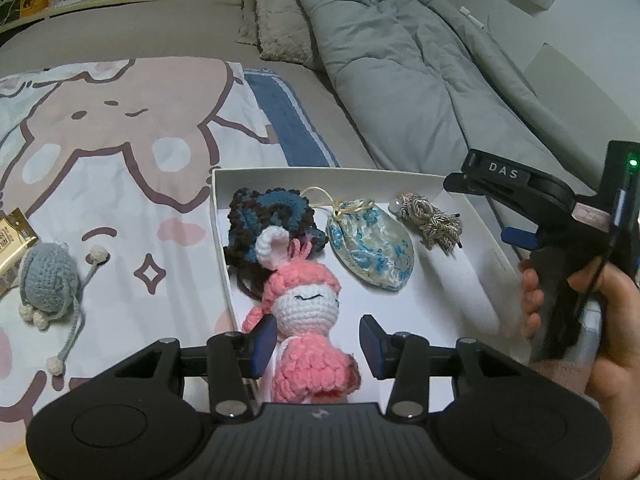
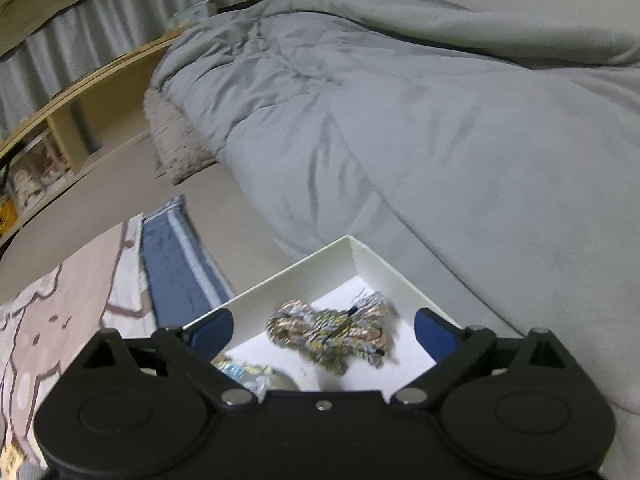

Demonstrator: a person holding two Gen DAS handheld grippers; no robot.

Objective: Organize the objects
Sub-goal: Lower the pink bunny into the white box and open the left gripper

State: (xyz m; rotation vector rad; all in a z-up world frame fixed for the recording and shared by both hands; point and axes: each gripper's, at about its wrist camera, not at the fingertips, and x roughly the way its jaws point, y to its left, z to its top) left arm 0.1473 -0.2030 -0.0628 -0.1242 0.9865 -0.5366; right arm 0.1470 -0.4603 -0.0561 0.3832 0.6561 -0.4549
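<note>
**Four in the box, one still out on the blanket**

The pink crochet doll (image 1: 306,320) lies in the white box (image 1: 486,240) beside the dark crochet piece (image 1: 268,224), floral pouch (image 1: 370,250) and cord bundle (image 2: 332,334). The left gripper (image 1: 316,344) stands released around the doll, pads apart from it; the right gripper (image 2: 324,326) gapes empty above the cord. The grey crochet toy (image 1: 48,280) still waits on the blanket (image 1: 120,128).

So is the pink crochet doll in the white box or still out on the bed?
In. The pink crochet doll lies on the white box floor beside the floral pouch, between the left gripper's open jaws.
</note>
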